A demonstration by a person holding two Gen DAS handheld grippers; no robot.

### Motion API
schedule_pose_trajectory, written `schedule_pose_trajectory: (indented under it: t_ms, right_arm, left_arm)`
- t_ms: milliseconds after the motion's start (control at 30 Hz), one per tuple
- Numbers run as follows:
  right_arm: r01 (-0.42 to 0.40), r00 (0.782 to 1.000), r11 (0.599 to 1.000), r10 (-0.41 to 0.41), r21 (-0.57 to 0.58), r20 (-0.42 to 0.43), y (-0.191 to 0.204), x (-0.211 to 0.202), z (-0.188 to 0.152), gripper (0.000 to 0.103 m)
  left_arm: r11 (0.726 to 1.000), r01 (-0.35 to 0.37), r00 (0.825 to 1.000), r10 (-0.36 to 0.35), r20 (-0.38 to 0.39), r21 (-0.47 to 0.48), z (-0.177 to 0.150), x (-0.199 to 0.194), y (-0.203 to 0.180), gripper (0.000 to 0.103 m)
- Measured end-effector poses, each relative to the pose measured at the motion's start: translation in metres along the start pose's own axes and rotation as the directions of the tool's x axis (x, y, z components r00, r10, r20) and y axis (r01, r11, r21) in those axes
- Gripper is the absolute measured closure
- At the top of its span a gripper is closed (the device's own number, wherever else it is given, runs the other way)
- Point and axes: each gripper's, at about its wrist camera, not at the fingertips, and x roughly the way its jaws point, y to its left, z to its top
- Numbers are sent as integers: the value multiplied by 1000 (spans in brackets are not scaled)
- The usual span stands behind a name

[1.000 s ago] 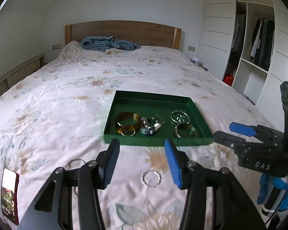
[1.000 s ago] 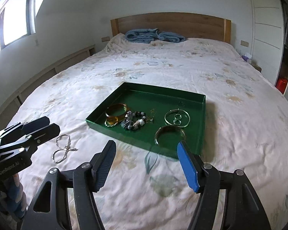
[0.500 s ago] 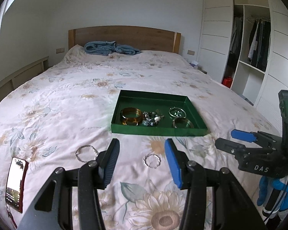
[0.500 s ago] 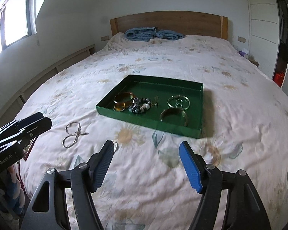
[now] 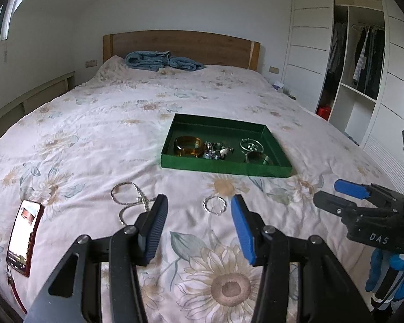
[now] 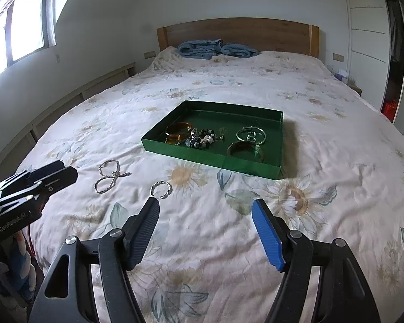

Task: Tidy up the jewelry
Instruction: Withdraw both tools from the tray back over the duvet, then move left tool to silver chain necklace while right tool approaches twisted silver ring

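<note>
At the far left of the bed point(image 5: 94, 140), in the left wrist view, a phone point(image 5: 23, 235) lies face up with its screen lit; the writing on it is too small to read. Right of it a silver chain point(image 5: 132, 199) curls in loops on the flowered cover, just beyond the black finger of the left gripper point(image 5: 199, 210). That gripper hangs above the cover with its jaws spread and nothing between them. A small twisted silver ring point(image 5: 214, 205) lies on the cover straight ahead of the gap, nearer the blue finger.

Farther back, toward the middle of the bed, stands the green tray point(image 5: 223, 167). Inside it, left to right, are an amber bangle point(image 5: 189, 146), a heap of dark and pale beads point(image 5: 218, 151), then a silver hoop point(image 5: 251, 145) with a darker bangle point(image 5: 258, 158) in front of it.

At the right edge the right gripper point(image 5: 334, 192) reaches in, the letters "DAS" on its black body. In its own view its jaws stand wide apart and empty over the bare cover, and the silver ring point(image 6: 161, 189) lies just past the tip of its black finger, left of the gap. The left gripper's body point(image 6: 18, 202) at that view's left edge carries white lettering that seems to read "GenRobot.AI", though it is blurred.
</note>
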Motion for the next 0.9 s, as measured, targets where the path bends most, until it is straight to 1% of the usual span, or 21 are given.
schedule_pose_trajectory:
  t_ms: [233, 600, 900]
  right_arm:
    - [-2, 1000, 1000, 2, 1, 5, -3, -3, -6, 32]
    - [-8, 1000, 999, 8, 35, 13, -14, -8, -13, 32]
    - [-2, 1000, 1000, 2, 11, 25, -16, -13, -17, 31]
  left_arm:
    - [1000, -9, 1000, 9, -22, 4, -6, 1, -6, 56]
    - [999, -35, 999, 36, -37, 10, -12, -2, -8, 56]
    - [999, -41, 998, 42, -40, 25, -13, -4, -15, 56]
